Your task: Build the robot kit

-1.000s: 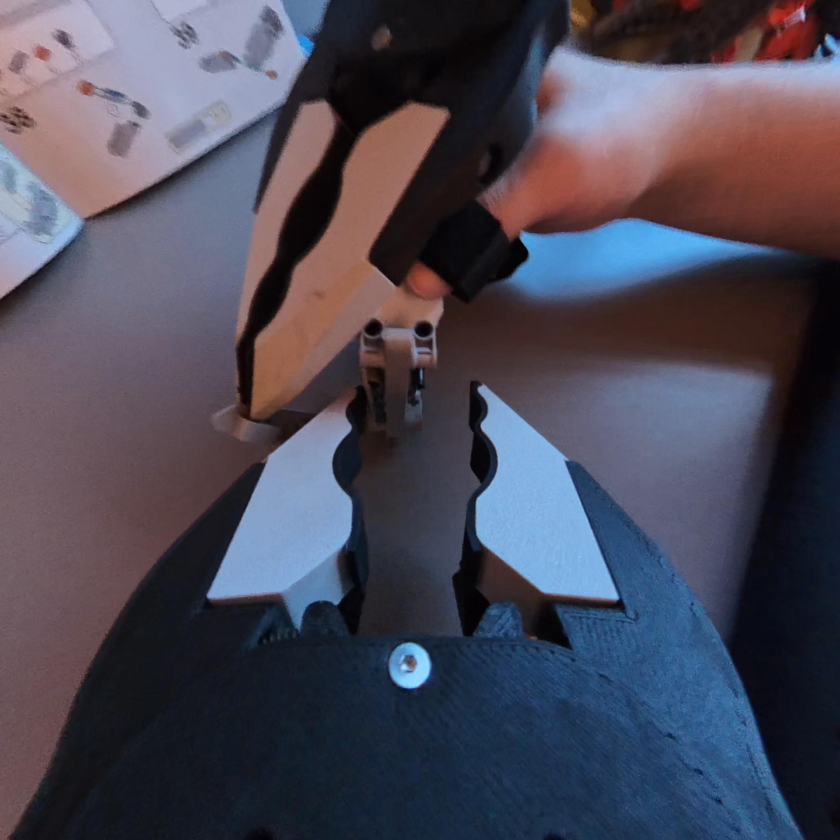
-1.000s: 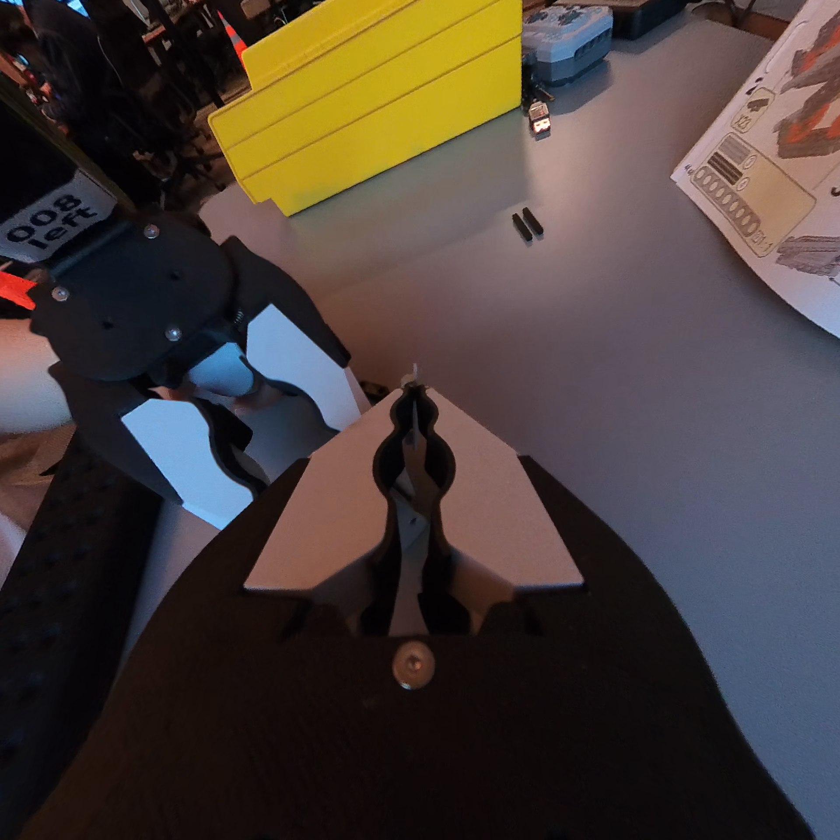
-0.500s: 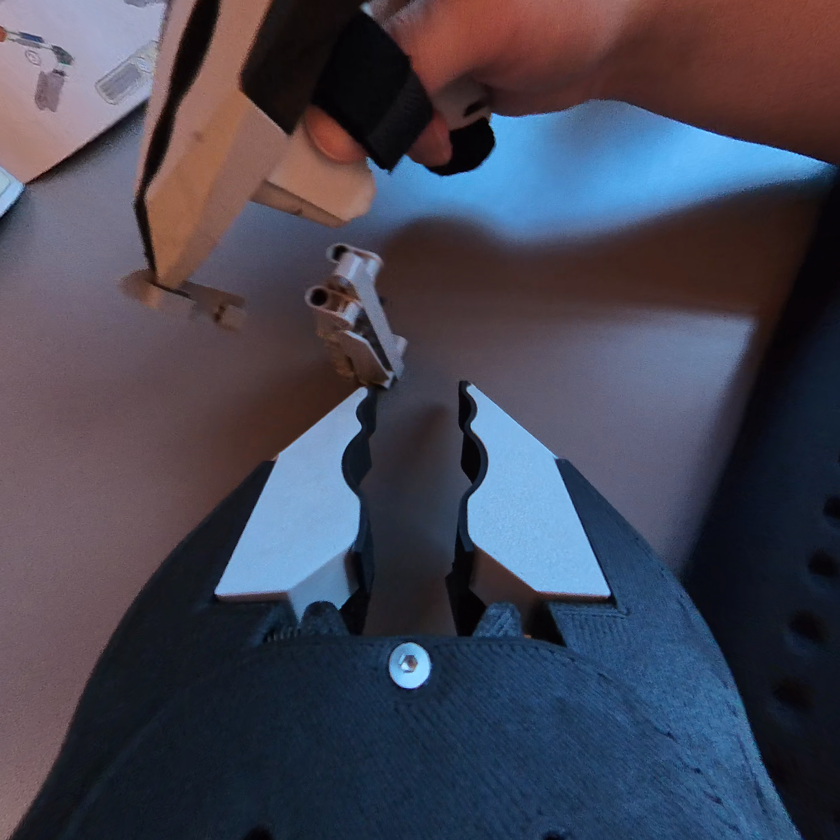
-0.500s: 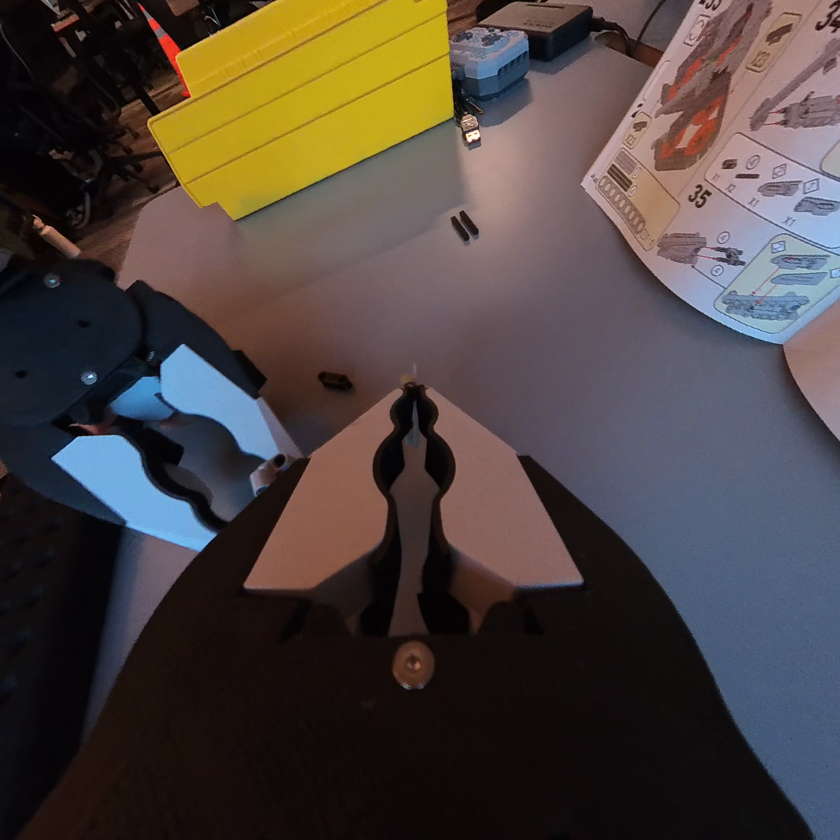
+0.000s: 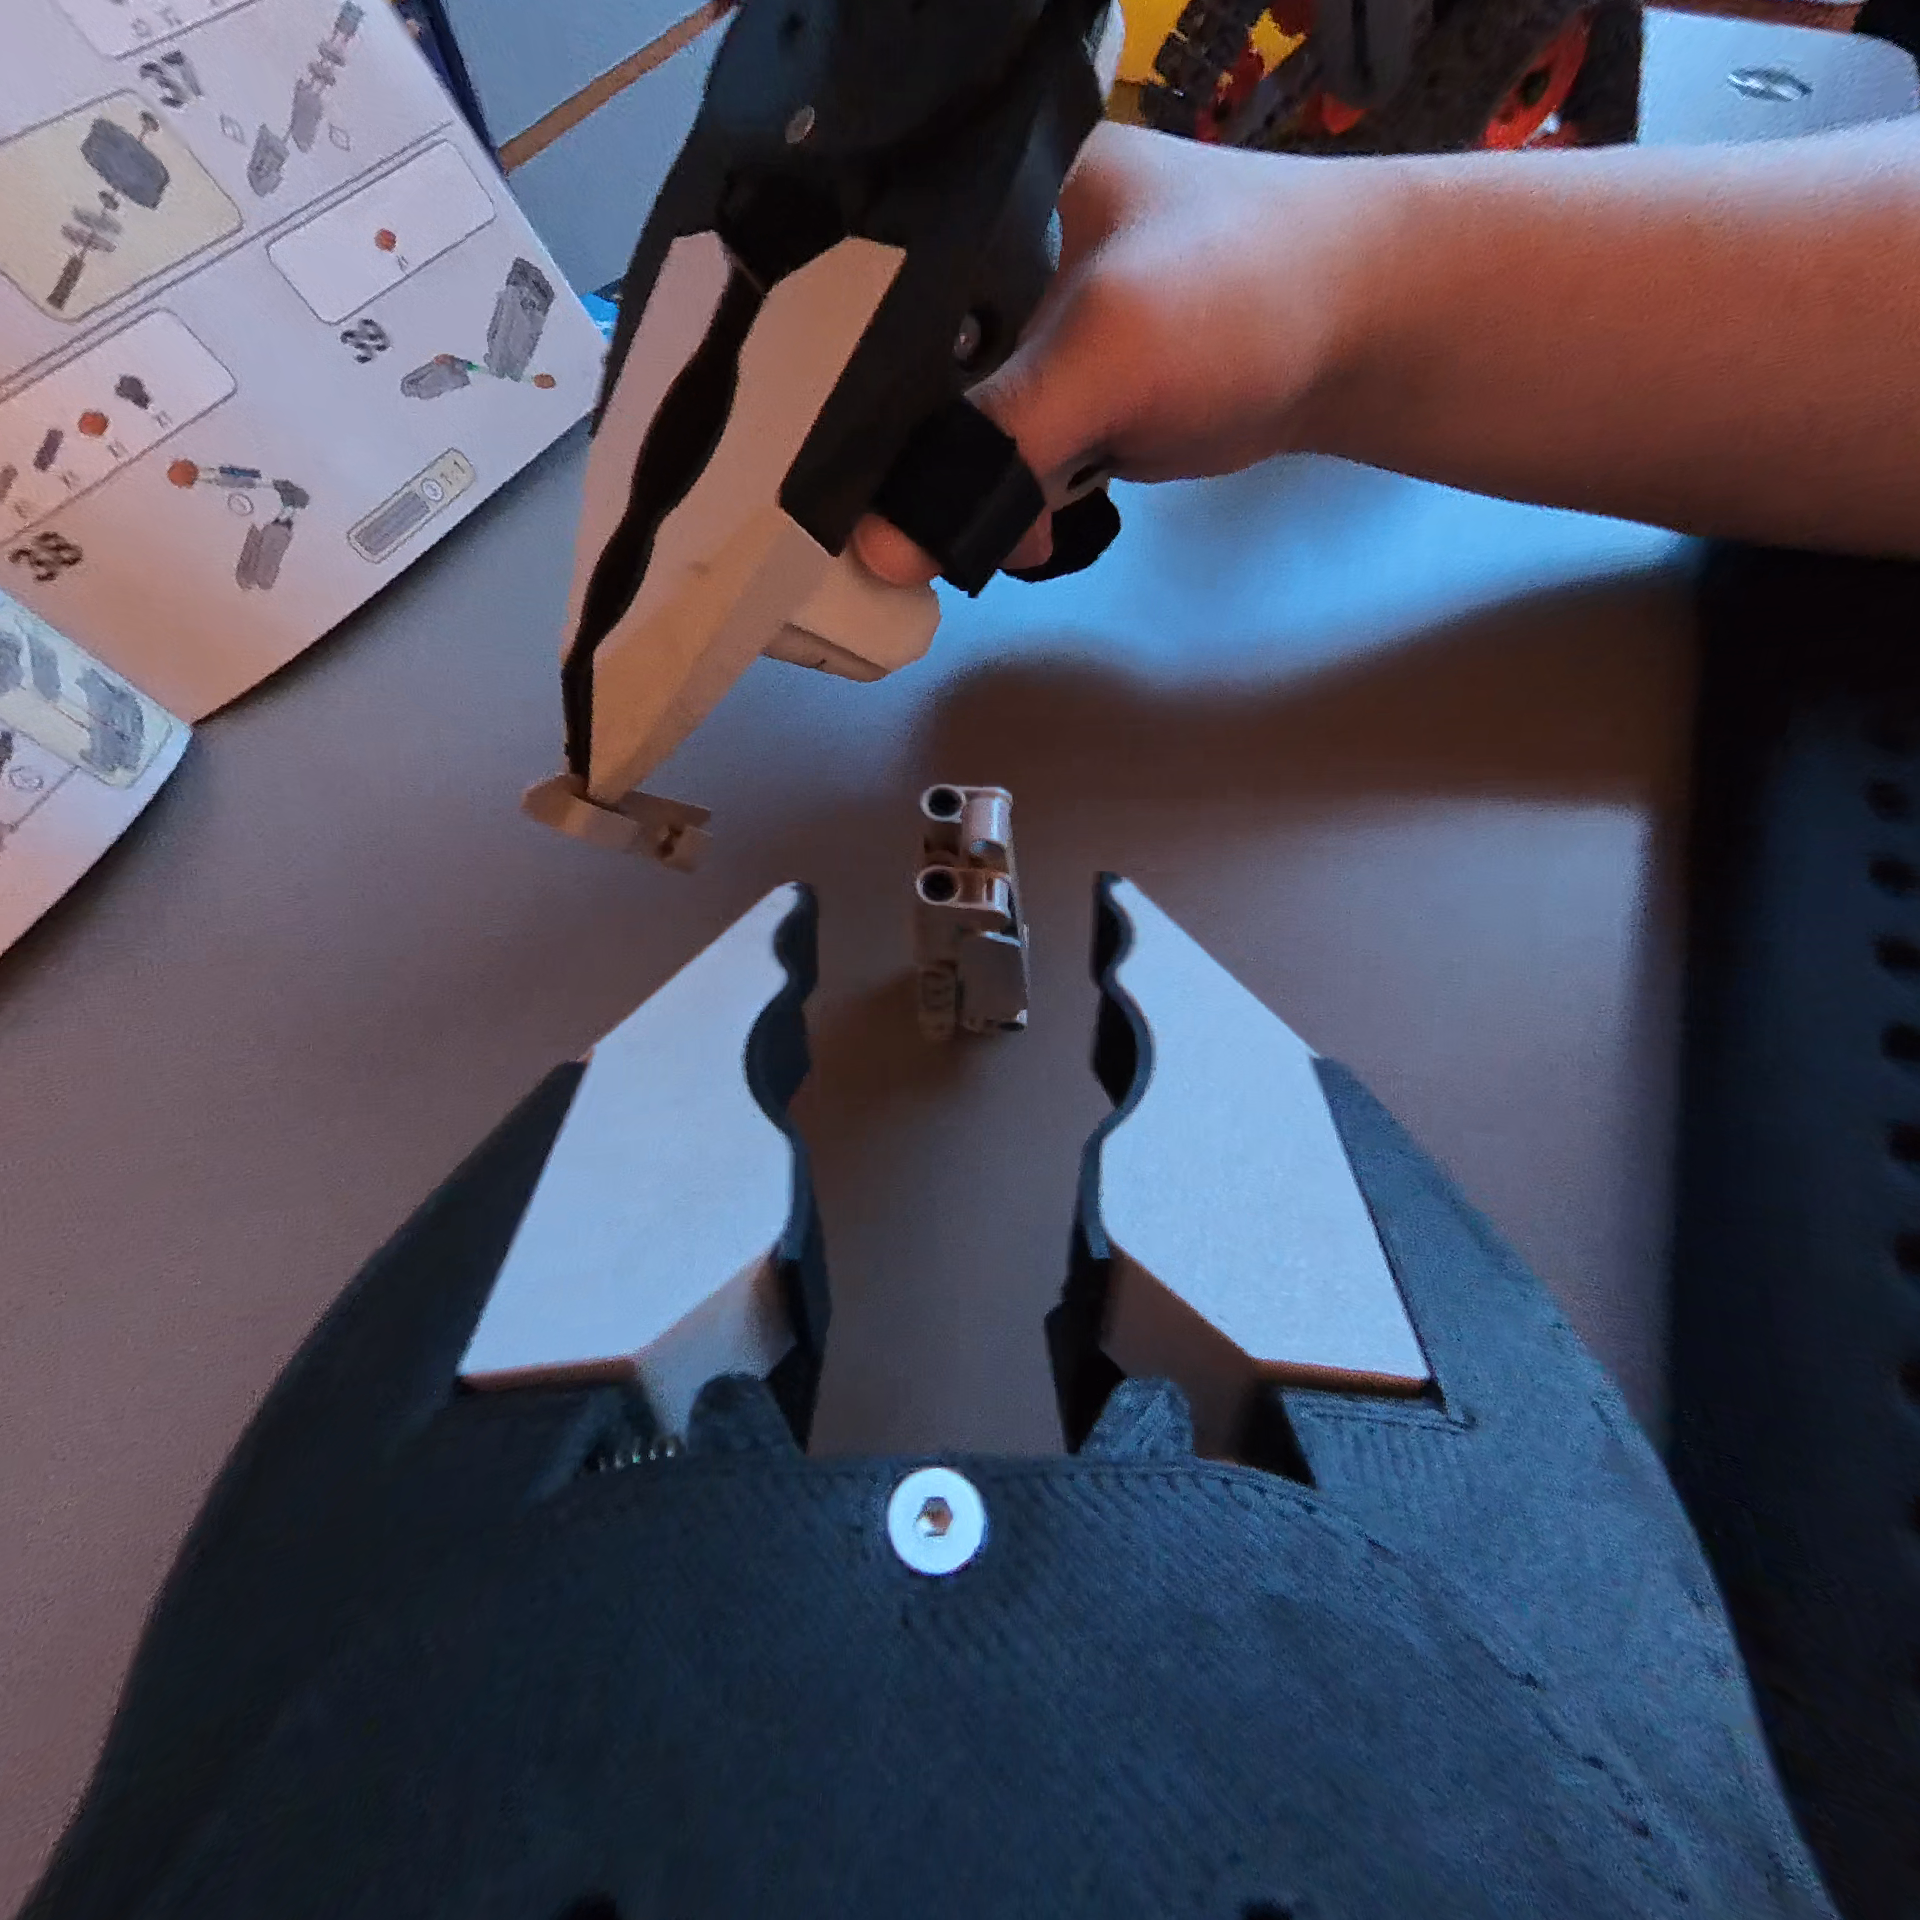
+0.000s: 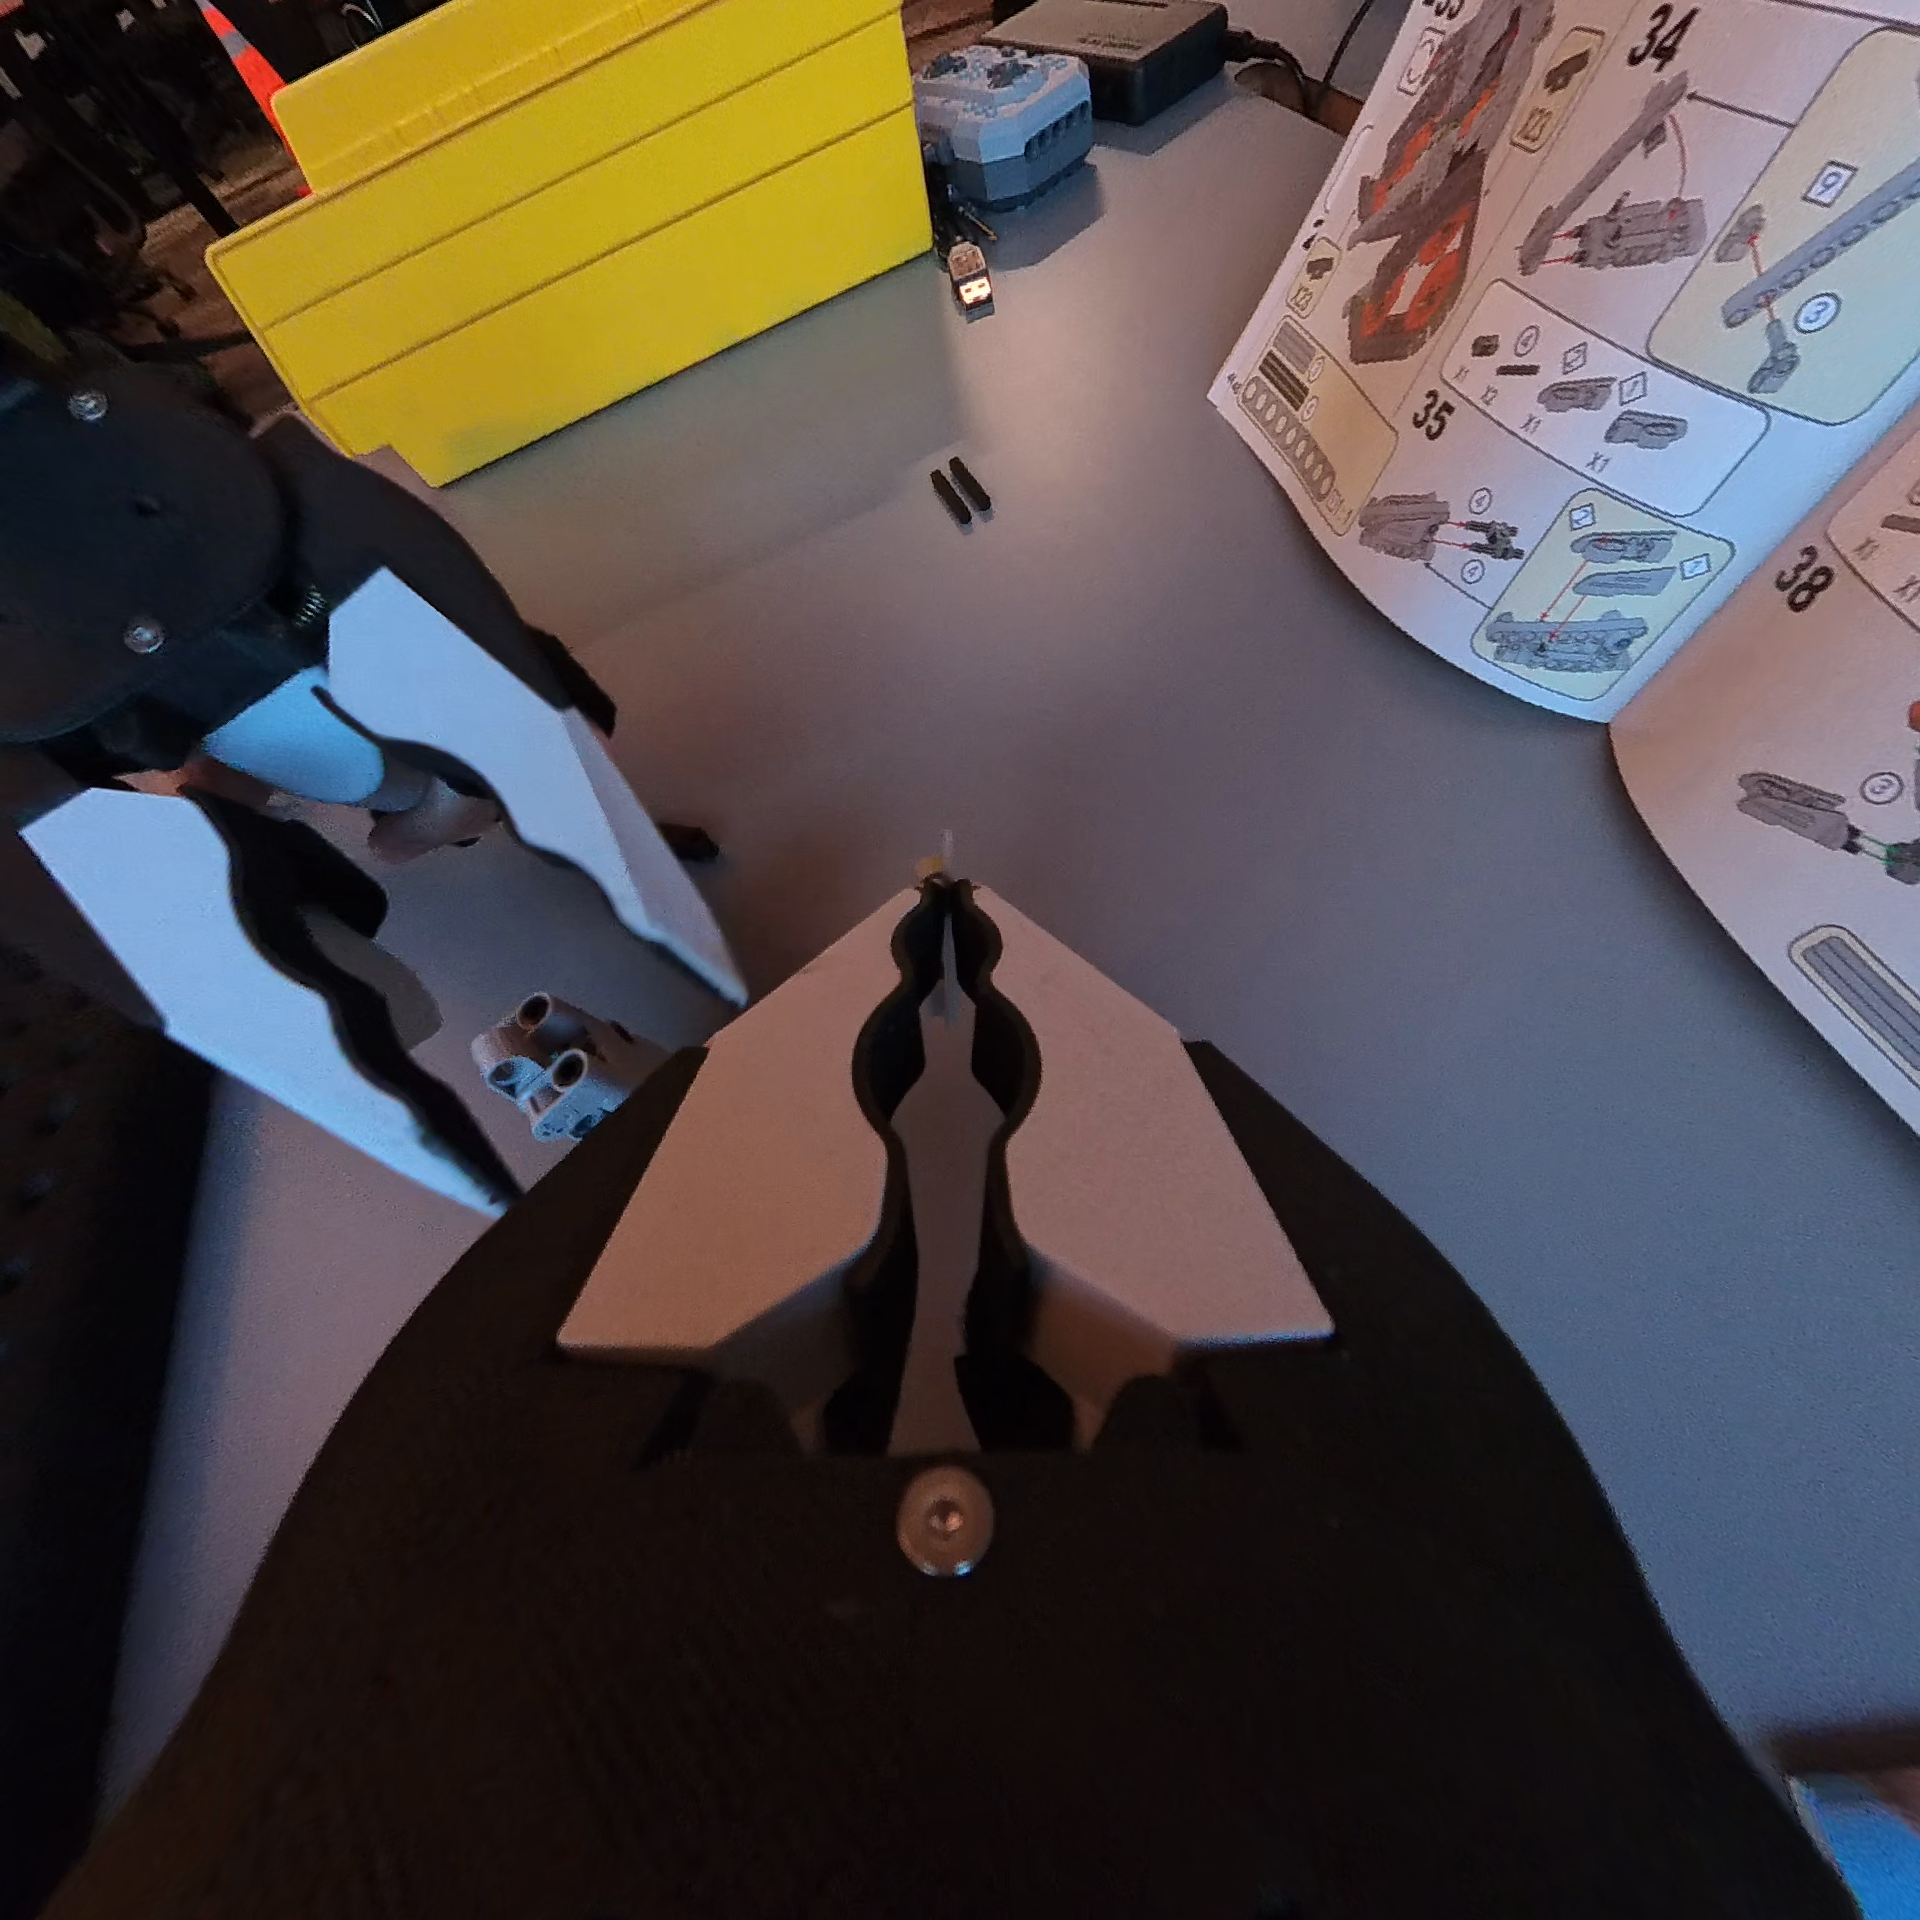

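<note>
Lying on the table (image 5: 1299, 935) between the spread fingers of the left gripper (image 5: 951, 904) is a small grey holed block (image 5: 971, 914); the right gripper (image 5: 592, 779) is pinching a pale grey piece (image 5: 613, 821) nearby.

Two grippers: left gripper (image 5: 951, 904), right gripper (image 6: 943, 894). Two grey building pieces: grey assembly (image 5: 971, 920), small grey piece (image 5: 618, 821). Two black pins (image 6: 959, 490), one yellow bin (image 6: 603, 229), one instruction booklet (image 6: 1558, 343).

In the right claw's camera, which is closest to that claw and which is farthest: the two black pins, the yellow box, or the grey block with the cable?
From the right claw:
1. Black pins, straight ahead on the table.
2. Yellow box, farther back, left.
3. Grey block, farthest, right of the box.
</note>
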### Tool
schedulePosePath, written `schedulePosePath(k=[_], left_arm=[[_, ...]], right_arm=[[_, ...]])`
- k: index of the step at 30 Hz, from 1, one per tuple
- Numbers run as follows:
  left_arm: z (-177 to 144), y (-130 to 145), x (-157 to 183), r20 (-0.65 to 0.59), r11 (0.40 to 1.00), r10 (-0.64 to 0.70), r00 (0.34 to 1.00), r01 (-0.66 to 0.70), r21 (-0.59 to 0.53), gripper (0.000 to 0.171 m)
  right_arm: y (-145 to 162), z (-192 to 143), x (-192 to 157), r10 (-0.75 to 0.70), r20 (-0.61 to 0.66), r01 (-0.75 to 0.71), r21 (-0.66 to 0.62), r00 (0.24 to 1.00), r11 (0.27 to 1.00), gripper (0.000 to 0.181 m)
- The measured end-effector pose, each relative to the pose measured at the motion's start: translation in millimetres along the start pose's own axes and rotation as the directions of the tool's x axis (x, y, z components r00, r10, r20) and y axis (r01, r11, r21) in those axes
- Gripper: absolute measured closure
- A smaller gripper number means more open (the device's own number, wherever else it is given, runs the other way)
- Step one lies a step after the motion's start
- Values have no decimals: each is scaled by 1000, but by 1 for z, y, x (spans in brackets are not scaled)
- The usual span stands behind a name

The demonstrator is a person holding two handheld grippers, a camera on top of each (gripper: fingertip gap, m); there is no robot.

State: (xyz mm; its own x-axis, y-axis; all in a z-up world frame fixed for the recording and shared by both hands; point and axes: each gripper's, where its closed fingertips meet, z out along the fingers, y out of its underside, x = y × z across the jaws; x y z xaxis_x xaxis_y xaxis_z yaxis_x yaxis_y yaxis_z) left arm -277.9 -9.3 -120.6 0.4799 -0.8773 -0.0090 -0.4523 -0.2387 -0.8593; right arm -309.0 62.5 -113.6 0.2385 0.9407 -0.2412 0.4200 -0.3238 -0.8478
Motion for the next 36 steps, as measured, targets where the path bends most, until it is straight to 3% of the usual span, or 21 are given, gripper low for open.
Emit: schedulePosePath(k=[4,8,14,22,25,27,29,32,36], left_arm=[[4,2,3,-79,1000,-26,997,27,7,149],[-1,2,5,-88,998,-48,995,51,27,141],[-6,-3,1,-84,997,-56,995,60,50,155],[0,0,4,-95,998,-64,993,66,19,154],[-2,0,-4,-36,998,-58,998,59,7,154],[-10,-6,-18,27,992,-114,993,113,56,154],[-27,-17,-28,13,957,-252,968,247,154,154],[-62,-32,-45,-68,829,-444,893,439,348,154],[-104,-37,-67,-71,718,-511,857,471,512,154]], right_arm=[[0,-2,3,-16,-14,16,-2,1000,1000,181],[1,-1,5,-20,-18,20,-11,1000,1000,180],[5,0,7,-37,-32,35,-33,999,999,180],[3,-1,8,-54,-39,53,-35,998,998,180],[-1,-4,9,-71,-56,70,-15,996,997,180],[-17,-12,8,-108,-92,114,56,990,992,180],[-48,-27,-2,-198,-178,230,180,964,956,181],[-81,-38,-39,-311,-239,371,275,920,887,181],[-88,-24,-74,-309,-237,368,267,921,891,181]])
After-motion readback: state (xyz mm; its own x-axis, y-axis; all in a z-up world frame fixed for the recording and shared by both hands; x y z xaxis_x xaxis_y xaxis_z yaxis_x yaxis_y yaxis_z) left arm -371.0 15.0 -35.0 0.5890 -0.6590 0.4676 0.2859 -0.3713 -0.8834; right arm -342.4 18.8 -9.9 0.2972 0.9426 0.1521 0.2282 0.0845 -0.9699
